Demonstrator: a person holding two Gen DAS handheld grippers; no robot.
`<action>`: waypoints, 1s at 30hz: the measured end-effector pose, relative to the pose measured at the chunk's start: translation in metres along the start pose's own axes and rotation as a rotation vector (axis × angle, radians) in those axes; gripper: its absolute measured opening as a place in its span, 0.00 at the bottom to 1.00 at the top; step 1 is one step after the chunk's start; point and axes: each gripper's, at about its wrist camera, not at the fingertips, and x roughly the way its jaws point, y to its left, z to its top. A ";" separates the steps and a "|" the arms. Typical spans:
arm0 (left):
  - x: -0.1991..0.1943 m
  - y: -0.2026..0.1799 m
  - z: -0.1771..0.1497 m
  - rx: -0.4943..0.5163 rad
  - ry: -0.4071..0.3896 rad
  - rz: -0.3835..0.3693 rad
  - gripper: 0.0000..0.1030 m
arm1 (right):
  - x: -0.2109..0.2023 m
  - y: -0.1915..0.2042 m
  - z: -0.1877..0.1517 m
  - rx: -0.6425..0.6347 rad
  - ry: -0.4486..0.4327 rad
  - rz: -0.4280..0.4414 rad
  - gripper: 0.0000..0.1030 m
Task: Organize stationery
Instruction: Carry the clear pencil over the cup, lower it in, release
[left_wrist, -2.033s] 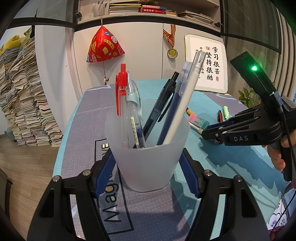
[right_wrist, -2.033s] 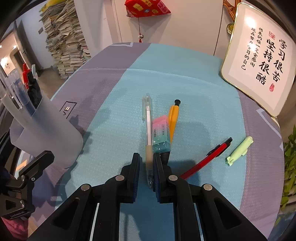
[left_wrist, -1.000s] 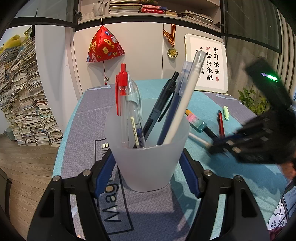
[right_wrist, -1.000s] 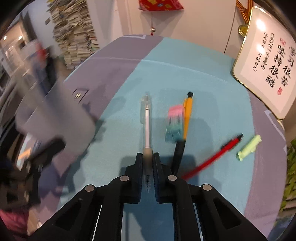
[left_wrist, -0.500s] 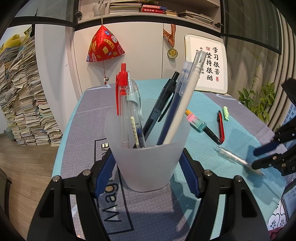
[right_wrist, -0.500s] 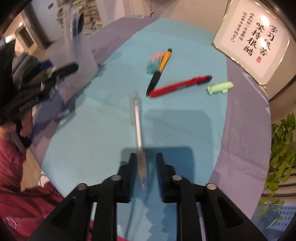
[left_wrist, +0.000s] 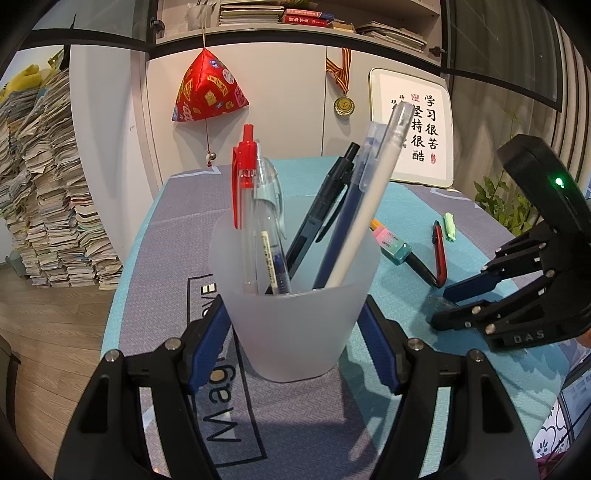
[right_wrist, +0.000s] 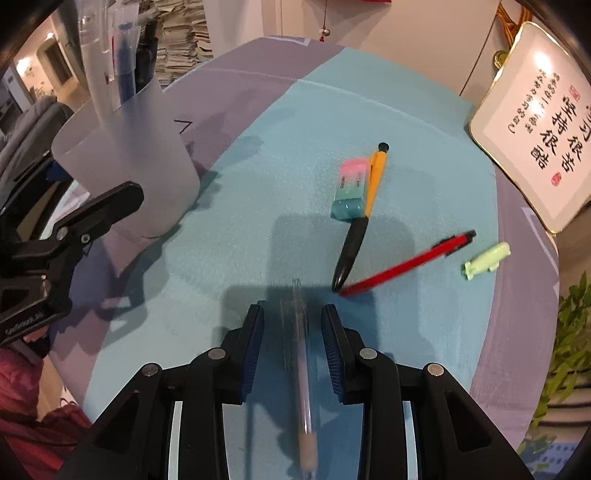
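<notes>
A frosted plastic cup (left_wrist: 295, 325) stands on the grey part of the mat with several pens upright in it. My left gripper (left_wrist: 291, 314) is shut on its sides. My right gripper (right_wrist: 292, 314) points down at the teal mat and its jaws are opening. A clear pen (right_wrist: 303, 369), blurred, lies lengthwise between them with neither pad touching it. Beyond it on the mat lie a pink-and-teal eraser (right_wrist: 349, 192), an orange-and-black pen (right_wrist: 364, 218), a red pen (right_wrist: 402, 264) and a small green piece (right_wrist: 487, 260). The cup (right_wrist: 147, 166) is to the left.
A framed calligraphy plaque (right_wrist: 535, 122) leans at the table's far right corner. A potted plant (right_wrist: 569, 350) stands past the right edge. Tall stacks of books (left_wrist: 48, 184) fill the floor to the left. A person's red sleeve (right_wrist: 22, 406) is at the near left edge.
My right gripper pulled the clear pen away from the eraser and other pens toward the near side, then spread its jaws off it. The left gripper and cup stayed still.
</notes>
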 end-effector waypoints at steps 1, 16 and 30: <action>0.000 0.000 0.001 0.000 0.000 0.000 0.67 | -0.001 0.000 0.000 0.005 0.001 -0.003 0.26; -0.001 0.000 0.001 0.006 0.002 0.008 0.66 | -0.119 0.016 0.003 0.044 -0.259 0.136 0.15; -0.002 0.000 0.000 0.006 0.007 0.007 0.66 | -0.196 0.047 0.070 -0.013 -0.520 0.206 0.15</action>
